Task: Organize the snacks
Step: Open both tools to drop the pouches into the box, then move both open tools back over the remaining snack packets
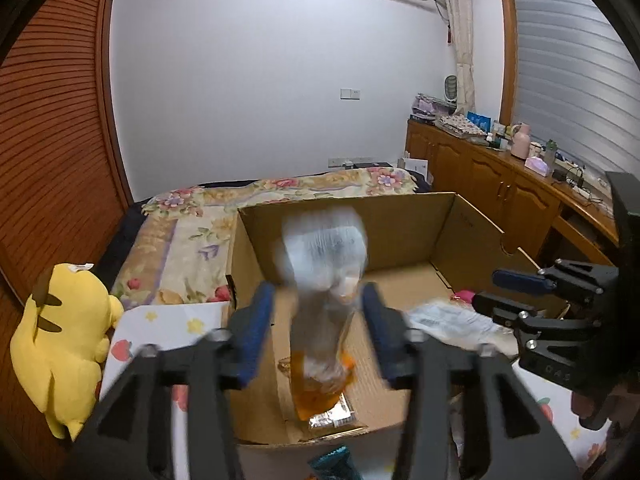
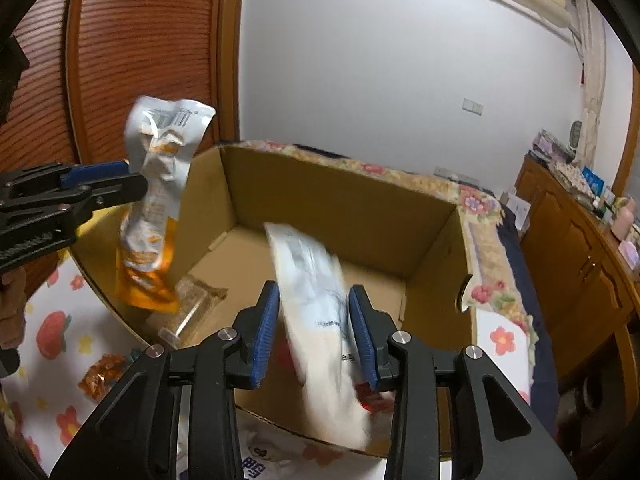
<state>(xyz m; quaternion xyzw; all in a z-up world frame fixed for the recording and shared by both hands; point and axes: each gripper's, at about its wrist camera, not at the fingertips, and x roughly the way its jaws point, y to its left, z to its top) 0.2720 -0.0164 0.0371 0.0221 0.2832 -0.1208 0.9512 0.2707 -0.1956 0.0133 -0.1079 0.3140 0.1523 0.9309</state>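
Over the open cardboard box on the bed, both grippers point down into it. The left gripper has its jaws apart, and an orange-and-white snack bag stands blurred between the blue pads with a gap on each side; neither pad presses on it. In the right wrist view that same bag hangs upright at 9 o'clock, just beside the left gripper's tips, its orange lower end above a clear-wrapped brown bar lying on the box floor near the left wall.

The right gripper has a white packet between its pads, slanting from 12 o'clock down toward 5 o'clock, with red print at its lower end. The right pad touches the packet's edge; on the left a narrow gap seems to show, and the blur leaves it unclear whether the jaws are clamped. In the left wrist view the right gripper enters from 3 o'clock, the packet low in the box beside it.

A yellow plush toy sits at 8 o'clock outside the box, on a fruit-print sheet. A small orange wrapper lies on that sheet.
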